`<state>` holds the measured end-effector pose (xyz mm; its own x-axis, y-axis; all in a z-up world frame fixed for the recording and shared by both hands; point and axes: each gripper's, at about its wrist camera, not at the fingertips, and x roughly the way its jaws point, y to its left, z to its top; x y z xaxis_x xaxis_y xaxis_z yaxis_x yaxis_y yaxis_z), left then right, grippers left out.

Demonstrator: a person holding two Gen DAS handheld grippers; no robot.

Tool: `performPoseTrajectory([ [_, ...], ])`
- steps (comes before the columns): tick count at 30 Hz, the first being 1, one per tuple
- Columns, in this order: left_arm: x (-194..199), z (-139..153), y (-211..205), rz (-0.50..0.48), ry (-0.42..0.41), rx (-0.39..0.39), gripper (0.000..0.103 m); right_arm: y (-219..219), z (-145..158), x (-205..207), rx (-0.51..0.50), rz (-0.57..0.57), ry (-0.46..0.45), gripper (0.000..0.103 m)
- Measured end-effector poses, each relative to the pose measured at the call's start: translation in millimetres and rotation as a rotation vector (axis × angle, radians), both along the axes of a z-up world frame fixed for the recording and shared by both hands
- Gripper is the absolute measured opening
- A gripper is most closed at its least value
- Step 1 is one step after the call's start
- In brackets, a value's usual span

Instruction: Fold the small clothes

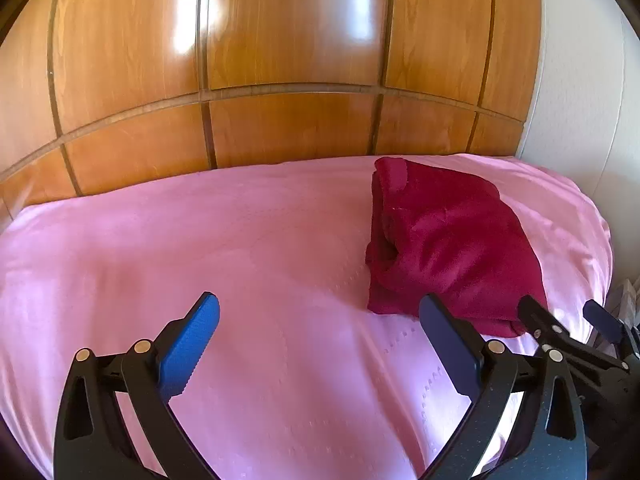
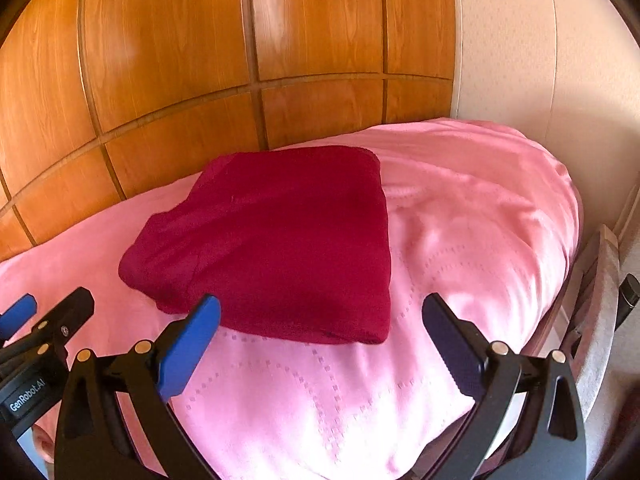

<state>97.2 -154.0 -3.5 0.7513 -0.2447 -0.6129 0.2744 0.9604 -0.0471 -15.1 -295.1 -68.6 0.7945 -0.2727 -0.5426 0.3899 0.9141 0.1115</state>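
A dark red garment (image 2: 276, 240) lies folded into a thick rectangle on the pink bedspread (image 2: 460, 232). In the left wrist view the garment (image 1: 444, 240) sits right of centre, its layered edges facing left. My left gripper (image 1: 320, 320) is open and empty over bare bedspread (image 1: 200, 240), to the left of the garment. My right gripper (image 2: 320, 320) is open and empty, just in front of the garment's near edge. The right gripper's fingers (image 1: 536, 316) show at the right edge of the left wrist view, and the left gripper's fingers (image 2: 60, 312) at the left edge of the right wrist view.
A glossy wooden wardrobe (image 1: 288, 60) stands behind the bed. A white wall (image 2: 520, 40) is at the right. The bed's right edge drops off by a chair or furniture piece (image 2: 600, 300).
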Motion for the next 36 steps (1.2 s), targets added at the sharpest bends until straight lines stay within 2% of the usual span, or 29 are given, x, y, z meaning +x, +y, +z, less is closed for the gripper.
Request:
performPoseTrajectory([
  [36, -4.8, -1.6, 9.4, 0.026, 0.005, -0.004, 0.099, 1.8, -7.5, 0.4, 0.040, 0.022, 0.017, 0.101],
])
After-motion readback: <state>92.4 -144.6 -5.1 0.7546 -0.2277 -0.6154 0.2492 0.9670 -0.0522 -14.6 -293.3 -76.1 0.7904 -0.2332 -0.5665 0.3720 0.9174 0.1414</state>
